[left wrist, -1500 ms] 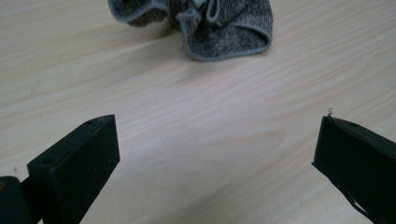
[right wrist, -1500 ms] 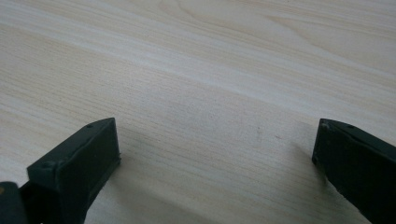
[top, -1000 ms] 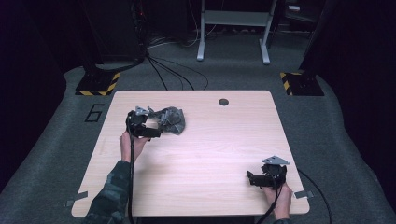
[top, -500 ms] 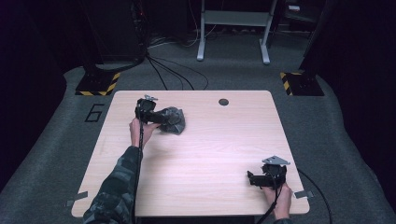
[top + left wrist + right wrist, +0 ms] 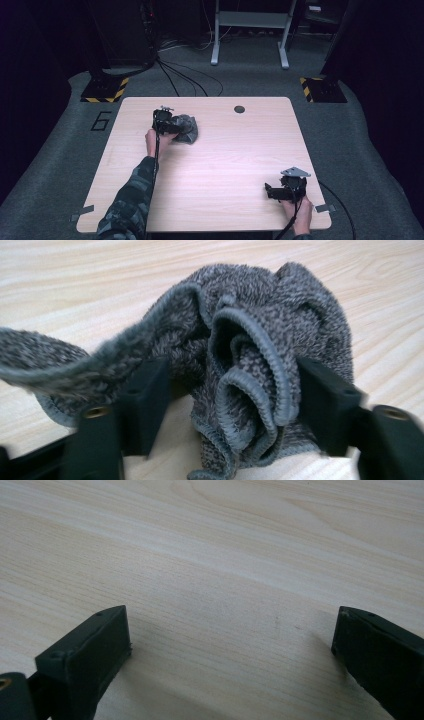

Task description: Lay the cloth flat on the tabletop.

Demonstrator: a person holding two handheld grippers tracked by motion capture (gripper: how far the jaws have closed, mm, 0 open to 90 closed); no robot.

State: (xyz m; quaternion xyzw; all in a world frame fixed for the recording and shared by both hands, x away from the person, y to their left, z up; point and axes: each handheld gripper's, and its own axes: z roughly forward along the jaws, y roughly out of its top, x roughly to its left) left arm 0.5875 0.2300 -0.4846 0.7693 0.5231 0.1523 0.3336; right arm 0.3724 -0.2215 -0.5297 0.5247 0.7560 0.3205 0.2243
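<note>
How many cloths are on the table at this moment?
1. A crumpled grey cloth lies on the far left part of the table, between the open jaws of the left gripper. The right gripper, near the right corner, has none.

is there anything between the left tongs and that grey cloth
Nothing visible. The left tongs are open with their jaws already on either side of the crumpled grey cloth, its folds bunched between them on the table.
</note>
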